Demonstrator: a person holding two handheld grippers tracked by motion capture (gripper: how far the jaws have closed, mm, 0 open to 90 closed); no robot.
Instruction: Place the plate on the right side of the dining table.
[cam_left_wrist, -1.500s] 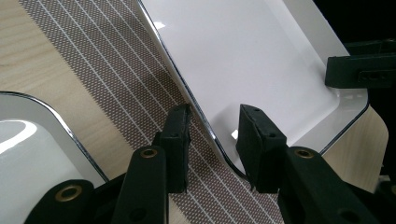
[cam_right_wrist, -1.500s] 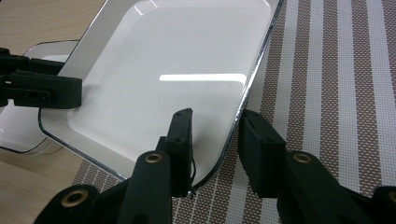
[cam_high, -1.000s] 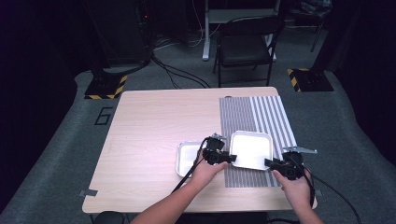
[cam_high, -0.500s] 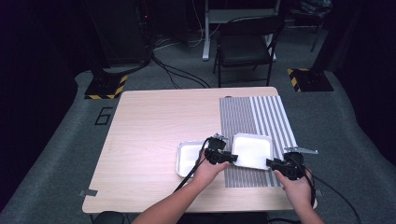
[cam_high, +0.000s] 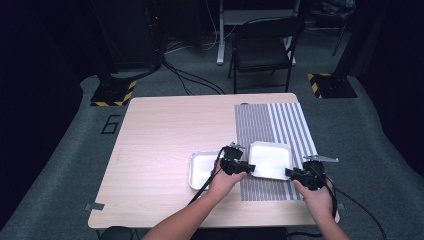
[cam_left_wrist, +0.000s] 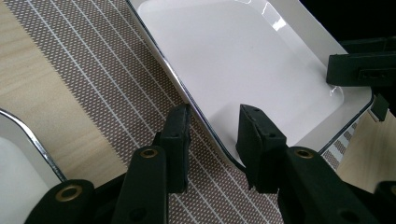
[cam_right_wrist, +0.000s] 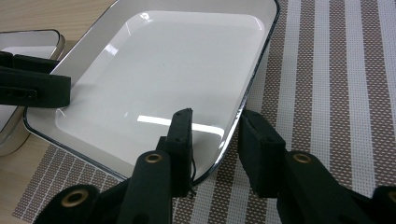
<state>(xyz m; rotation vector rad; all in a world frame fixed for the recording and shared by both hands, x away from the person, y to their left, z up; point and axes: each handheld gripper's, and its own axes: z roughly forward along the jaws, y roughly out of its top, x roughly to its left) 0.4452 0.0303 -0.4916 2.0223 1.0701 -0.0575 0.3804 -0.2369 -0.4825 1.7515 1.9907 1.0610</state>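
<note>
A white tray (cam_high: 270, 159) lies on the striped mat (cam_high: 274, 125), with its left edge over the mat's left border. The left gripper (cam_high: 246, 168) stands at the tray's near left rim, one jaw outside on the mat, the other inside over the tray floor; the jaws straddle the rim (cam_left_wrist: 205, 119) with gaps showing, so I cannot tell whether they pinch it. The right gripper (cam_high: 290, 173) straddles the tray's near right rim (cam_right_wrist: 233, 133) the same way, the grip likewise unclear. A second tray (cam_high: 202, 170) lies on the bare table (cam_high: 160, 135), just left of the first.
</note>
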